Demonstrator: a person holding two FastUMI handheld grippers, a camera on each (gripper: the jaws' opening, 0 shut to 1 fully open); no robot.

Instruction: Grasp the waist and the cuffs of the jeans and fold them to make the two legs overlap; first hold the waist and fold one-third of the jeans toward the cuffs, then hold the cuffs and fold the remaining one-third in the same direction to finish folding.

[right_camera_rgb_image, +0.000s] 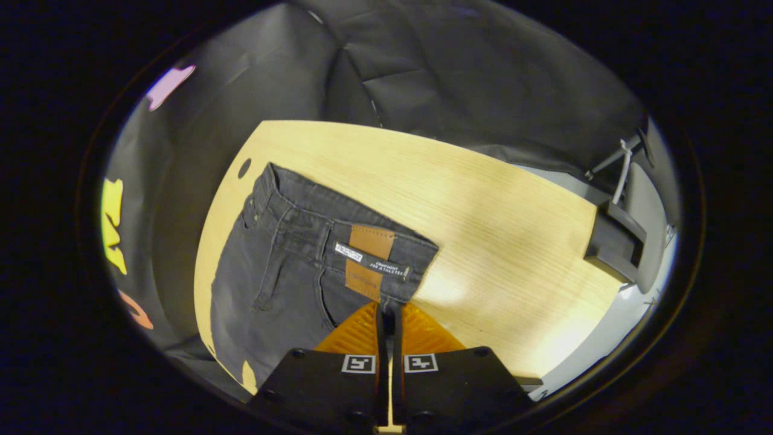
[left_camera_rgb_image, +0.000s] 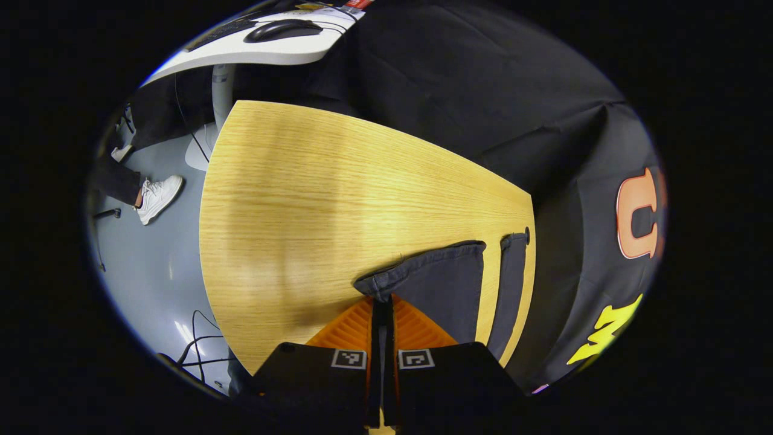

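Looking along the left gripper (left_camera_rgb_image: pixel 381 305), we see its 2 fingers pressed together on the hem of one cuff (left_camera_rgb_image: pixel 423 275) of the dark jeans (left_camera_rgb_image: pixel 450 290), the fabric pinched right at their tips. Beyond the fingers and to their right, that leg lies flat on the wooden worktop (left_camera_rgb_image: pixel 338 199), with the second leg (left_camera_rgb_image: pixel 510 284) a narrow strip just beside it at the worktop's edge. Past the fingers to the left, the worktop is bare wood, and farther off a white shoe (left_camera_rgb_image: pixel 158 196) stands on the grey floor (left_camera_rgb_image: pixel 151 272).

Over on the right gripper (right_camera_rgb_image: pixel 386 317), we find its 2 fingers closed on the waist (right_camera_rgb_image: pixel 362 241) of the jeans, clamping the band just below the brown leather patch (right_camera_rgb_image: pixel 369 261). Ahead of the fingers and to their left the seat and pockets spread flat across the worktop (right_camera_rgb_image: pixel 495 211). To the right of the fingers there is bare wood.
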